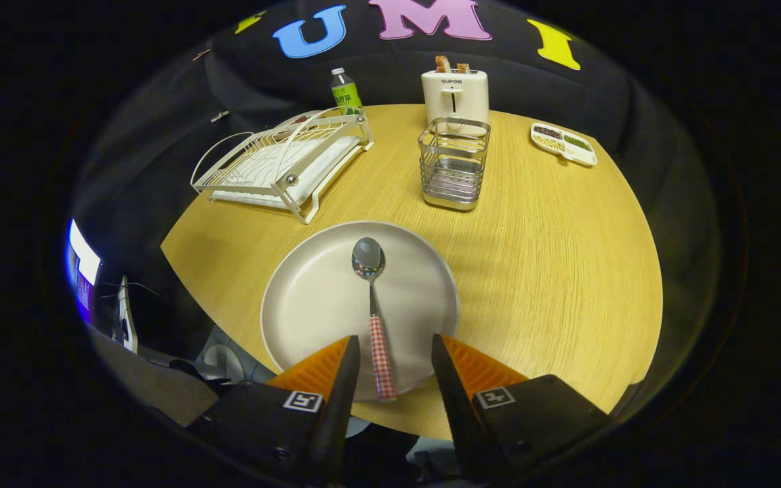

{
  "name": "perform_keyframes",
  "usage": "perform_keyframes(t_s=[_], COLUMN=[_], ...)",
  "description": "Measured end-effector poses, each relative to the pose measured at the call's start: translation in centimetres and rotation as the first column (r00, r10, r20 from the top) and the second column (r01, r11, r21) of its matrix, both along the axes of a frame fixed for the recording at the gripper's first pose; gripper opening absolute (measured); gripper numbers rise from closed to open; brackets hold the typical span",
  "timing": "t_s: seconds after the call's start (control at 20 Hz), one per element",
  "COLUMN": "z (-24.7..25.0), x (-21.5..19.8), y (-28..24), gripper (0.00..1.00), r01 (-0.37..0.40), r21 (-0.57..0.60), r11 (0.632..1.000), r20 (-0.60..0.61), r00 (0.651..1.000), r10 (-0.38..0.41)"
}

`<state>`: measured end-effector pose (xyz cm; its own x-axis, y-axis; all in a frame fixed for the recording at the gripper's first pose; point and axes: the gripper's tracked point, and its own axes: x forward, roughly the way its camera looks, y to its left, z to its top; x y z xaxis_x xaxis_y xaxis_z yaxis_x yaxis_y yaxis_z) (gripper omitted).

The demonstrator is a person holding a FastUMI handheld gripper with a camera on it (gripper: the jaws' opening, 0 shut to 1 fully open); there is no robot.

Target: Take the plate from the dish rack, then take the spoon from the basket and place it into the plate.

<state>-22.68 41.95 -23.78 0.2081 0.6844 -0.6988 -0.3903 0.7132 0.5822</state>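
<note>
- The gripper [396, 349] has its jaws spread apart, holding nothing; the spoon's checked handle runs up through the gap between them, clear of both fingers
- The spoon [371, 298] lies in the plate [316, 305], bowl end away from the jaws and near the plate's middle, handle end resting at the plate's near rim
- The plate sits flat on the bench [553, 271], just ahead of the jaws, its near rim hidden under the fingertips
- The plate is close to the bench's near-left edge; wide bare wood lies to the right of the plate and between it and the things farther back
- Beyond the plate stands the wire basket [453, 163], with a toaster [455, 95] right behind it holding two slices
- The dish rack [282, 163] sits back left, near the bench's edge, a bottle [346, 91] behind it
- A small divided tray [563, 143] lies at the far right edge
</note>
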Motion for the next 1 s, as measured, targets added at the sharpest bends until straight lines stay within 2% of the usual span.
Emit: perform_keyframes(t_s=[0.1, 0.15, 0.4, 0.55, 0.65, 0.75, 1.0], z=[-0.1, 0.4, 3.4, 6.9, 10.1, 13.8, 22.9], x=[0.2, 0.4, 3.6, 7.6, 10.9, 14.1, 19.6], y=[-0.2, -0.4, -2.3, -4.5, -6.3, -7.9, -11.9], gripper=[0.93, 1.00, 0.99, 0.99, 0.99, 0.99, 1.00], r01=[0.008, 0.018, 0.105, 0.179, 0.232, 0.286, 0.384], r21=[-0.004, -0.001, 0.007, 0.005, 0.018, 0.045, 0.117], r11=[1.000, 1.000, 0.994, 0.984, 0.973, 0.957, 0.916], r20=[0.013, 0.022, 0.119, 0.236, 0.327, 0.417, 0.606], r00=[1.000, 1.000, 0.987, 0.956, 0.918, 0.866, 0.703], r10=[-0.008, -0.018, -0.105, -0.175, -0.225, -0.278, -0.372])
